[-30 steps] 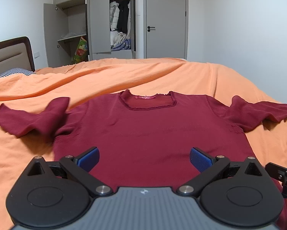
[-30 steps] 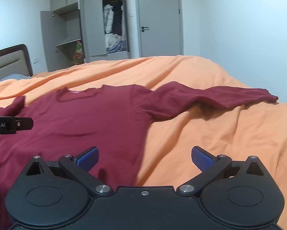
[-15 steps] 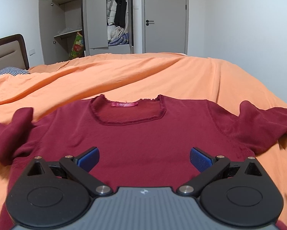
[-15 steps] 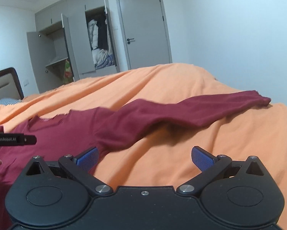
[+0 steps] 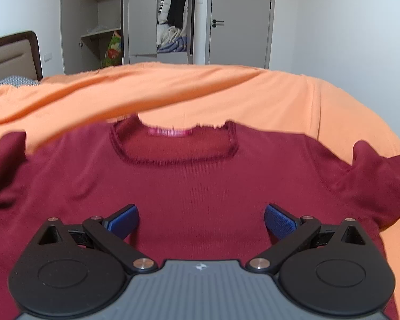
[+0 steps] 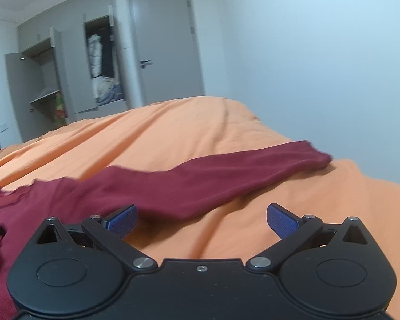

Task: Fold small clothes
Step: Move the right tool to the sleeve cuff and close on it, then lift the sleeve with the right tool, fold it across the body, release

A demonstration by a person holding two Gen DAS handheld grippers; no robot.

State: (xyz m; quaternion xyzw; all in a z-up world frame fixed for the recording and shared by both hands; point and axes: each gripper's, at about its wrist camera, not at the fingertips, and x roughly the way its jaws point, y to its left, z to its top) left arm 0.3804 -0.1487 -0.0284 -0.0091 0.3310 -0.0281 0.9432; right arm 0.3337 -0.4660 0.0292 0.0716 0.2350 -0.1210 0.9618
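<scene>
**Inspection: both grippers spread wide over the maroon top, nothing held**

My left gripper point(image 5: 201, 217) stands with its jaws wide apart and nothing between the blue pads point(image 5: 123, 220). Directly beyond it, at 12 o'clock, the maroon top point(image 5: 200, 181) lies face up and flat on the orange bedcover point(image 5: 280, 101). The neckline point(image 5: 174, 145) sits at 12 o'clock with a pink label point(image 5: 170, 132) inside the collar (lettering blurred, not readable). One sleeve bunches at 9 o'clock near the frame edge, the other at 3 o'clock. Whether my pads touch the fabric, I cannot tell.

My right gripper point(image 6: 202, 220) is likewise fully spread, gripping nothing. Its left pad point(image 6: 122, 220) stands over the maroon cloth; its right pad stands over bare orange cover. The top's long sleeve point(image 6: 226, 176) runs from 10 o'clock out to 1 o'clock, its cuff point(image 6: 317, 154) lying on the bedcover near the bed's far edge. The garment's body fills the 9 o'clock side of this view. A black part shows at the frame edge at 9 o'clock, over the cloth.

Background, both views: an open grey wardrobe point(image 5: 157, 18) with hanging clothes at 11 o'clock, a closed grey door point(image 5: 240, 18) at 12 to 1 o'clock, and a headboard point(image 5: 11, 53) at 10 o'clock in the left view.
</scene>
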